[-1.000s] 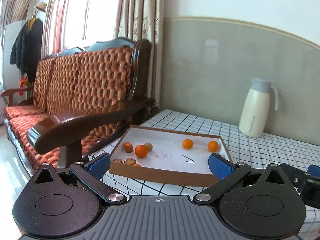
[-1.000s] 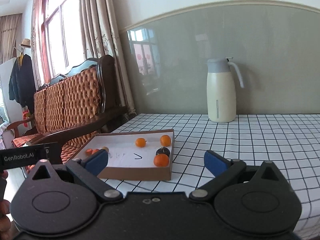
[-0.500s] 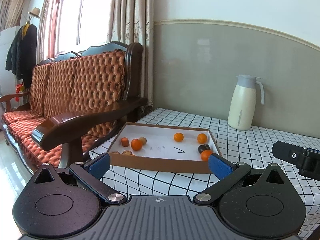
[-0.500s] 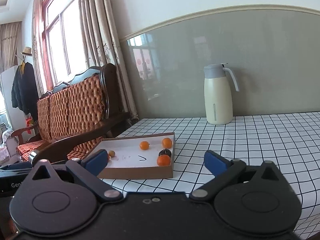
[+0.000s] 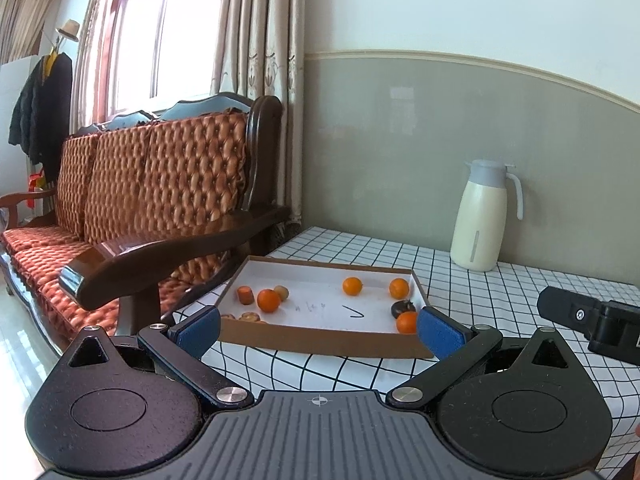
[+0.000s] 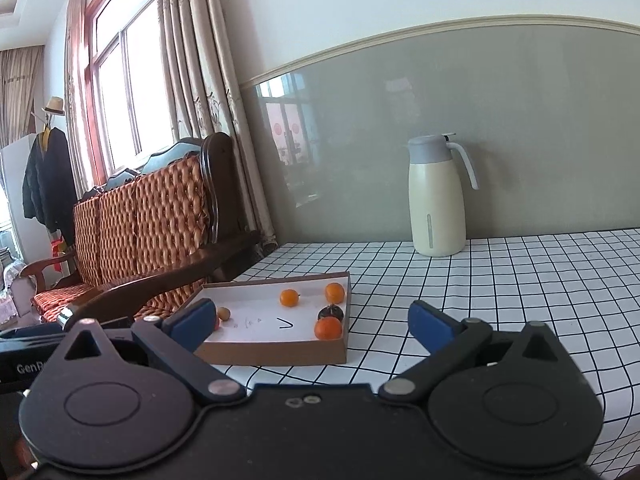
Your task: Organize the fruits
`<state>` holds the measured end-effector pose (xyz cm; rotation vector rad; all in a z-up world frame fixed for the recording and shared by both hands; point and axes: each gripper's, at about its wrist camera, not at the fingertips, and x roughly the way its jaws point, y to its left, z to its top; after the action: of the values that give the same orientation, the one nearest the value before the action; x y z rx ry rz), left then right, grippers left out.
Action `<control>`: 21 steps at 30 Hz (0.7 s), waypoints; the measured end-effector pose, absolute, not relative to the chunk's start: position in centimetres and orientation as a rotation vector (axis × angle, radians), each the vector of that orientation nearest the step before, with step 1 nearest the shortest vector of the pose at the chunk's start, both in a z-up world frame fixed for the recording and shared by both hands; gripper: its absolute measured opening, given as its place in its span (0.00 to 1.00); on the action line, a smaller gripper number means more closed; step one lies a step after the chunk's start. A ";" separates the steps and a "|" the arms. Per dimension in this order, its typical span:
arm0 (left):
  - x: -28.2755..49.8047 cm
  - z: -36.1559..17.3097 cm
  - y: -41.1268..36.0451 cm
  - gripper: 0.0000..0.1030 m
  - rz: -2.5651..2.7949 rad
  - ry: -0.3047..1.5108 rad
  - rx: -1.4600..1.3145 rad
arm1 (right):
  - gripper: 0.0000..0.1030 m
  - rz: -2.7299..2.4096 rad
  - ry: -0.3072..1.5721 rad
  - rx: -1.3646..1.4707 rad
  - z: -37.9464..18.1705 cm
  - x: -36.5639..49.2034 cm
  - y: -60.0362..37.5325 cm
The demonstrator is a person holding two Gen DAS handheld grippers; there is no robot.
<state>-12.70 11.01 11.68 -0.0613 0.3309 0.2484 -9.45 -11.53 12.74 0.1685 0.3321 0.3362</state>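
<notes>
A shallow cardboard tray [image 5: 320, 338] with a white floor lies on the checked tablecloth near its left edge. Several small oranges lie in it, one at the left [image 5: 268, 300], two at the back right [image 5: 352, 285], one at the front right corner [image 5: 407, 322] beside a dark fruit [image 5: 402, 307]. Small brownish fruits [image 5: 281, 292] lie at the left end. My left gripper [image 5: 318, 330] hangs open short of the tray, nothing between its fingers. In the right wrist view the tray [image 6: 276, 350] lies ahead to the left, and my right gripper [image 6: 310, 322] is open and empty.
A cream thermos jug [image 5: 480, 220] stands at the back against the grey wall. A wooden sofa [image 5: 160, 208] with orange cushions stands left of the table, its armrest close to the tray. The right gripper's body [image 5: 592, 322] juts in at the right of the left wrist view.
Both grippers have drawn back and risen, so the tray looks smaller and farther off. The left view has swung right, now showing the dark fruit and the front right orange. The fruits lie as before.
</notes>
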 end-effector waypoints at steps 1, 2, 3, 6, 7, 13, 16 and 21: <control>-12.7 11.7 11.1 1.00 0.248 0.330 -0.064 | 0.94 0.335 0.334 0.169 12.7 -9.4 -11.5; -12.7 11.7 11.1 1.00 0.249 0.328 -0.065 | 0.94 0.335 0.335 0.169 12.7 -9.4 -11.5; -12.7 11.7 11.1 1.00 0.246 0.331 -0.063 | 0.94 0.335 0.335 0.170 12.7 -9.5 -11.6; -12.7 11.7 11.2 1.00 0.245 0.330 -0.065 | 0.94 0.335 0.334 0.168 12.7 -9.5 -11.5; -12.7 11.7 11.2 1.00 0.244 0.328 -0.066 | 0.94 0.335 0.333 0.168 12.7 -9.5 -11.5; -12.6 11.7 11.0 1.00 0.240 0.328 -0.072 | 0.94 0.338 0.339 0.165 12.7 -9.6 -11.3; -12.6 11.8 11.0 1.00 0.239 0.325 -0.072 | 0.94 0.339 0.339 0.163 12.7 -9.6 -11.3; -12.5 11.8 11.0 1.00 0.236 0.328 -0.075 | 0.94 0.340 0.340 0.163 12.6 -9.7 -11.3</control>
<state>-12.49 10.95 11.78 -0.0751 0.3277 0.2362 -9.66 -11.26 12.62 0.1634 0.3398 0.3395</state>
